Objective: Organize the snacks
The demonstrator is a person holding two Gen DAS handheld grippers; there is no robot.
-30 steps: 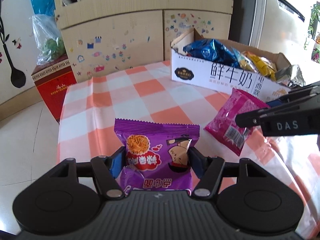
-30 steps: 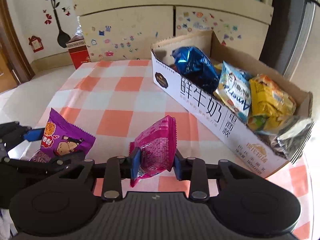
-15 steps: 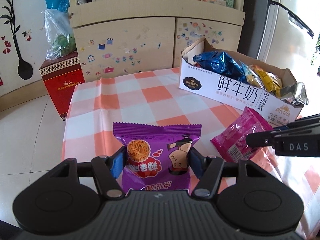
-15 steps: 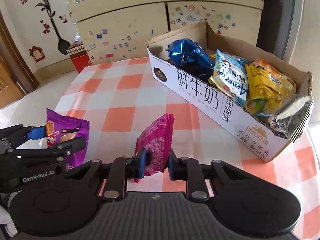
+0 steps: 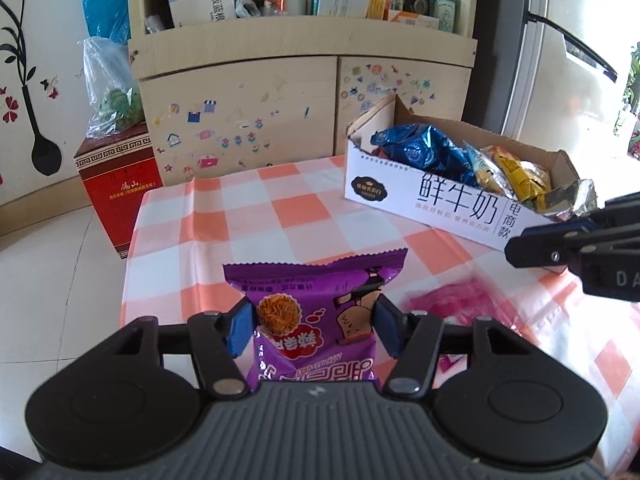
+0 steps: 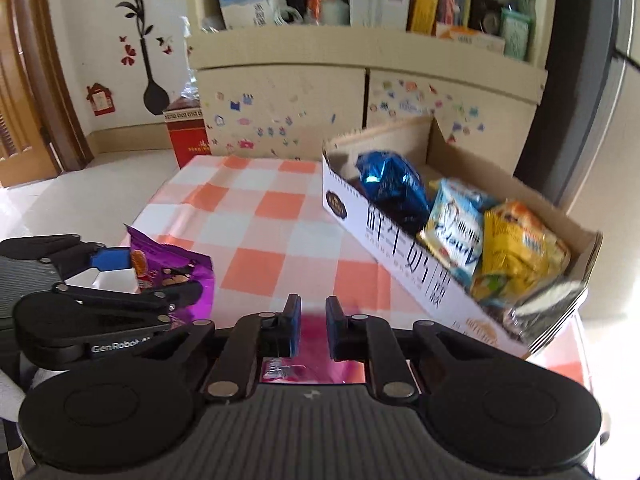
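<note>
My left gripper (image 5: 314,326) is shut on a purple noodle snack packet (image 5: 316,312) and holds it upright above the checked tablecloth; it also shows at the left of the right wrist view (image 6: 172,276). My right gripper (image 6: 313,328) has its jaws narrowly apart with nothing between the tips. The pink snack packet (image 6: 316,356) lies blurred below and behind the fingers, and in the left wrist view (image 5: 460,308) it lies on the table under the right gripper (image 5: 516,248). The white cardboard box (image 6: 384,236) holds several snack bags.
The orange and white checked tablecloth (image 5: 280,216) covers a small table with its left edge near a red carton (image 5: 120,184) on the floor. A sticker-covered cabinet (image 5: 280,100) with cluttered shelves stands behind the table.
My right gripper has let go of the pink packet, which dropped onto the table, and has risen. My left gripper has lifted the purple packet higher.
</note>
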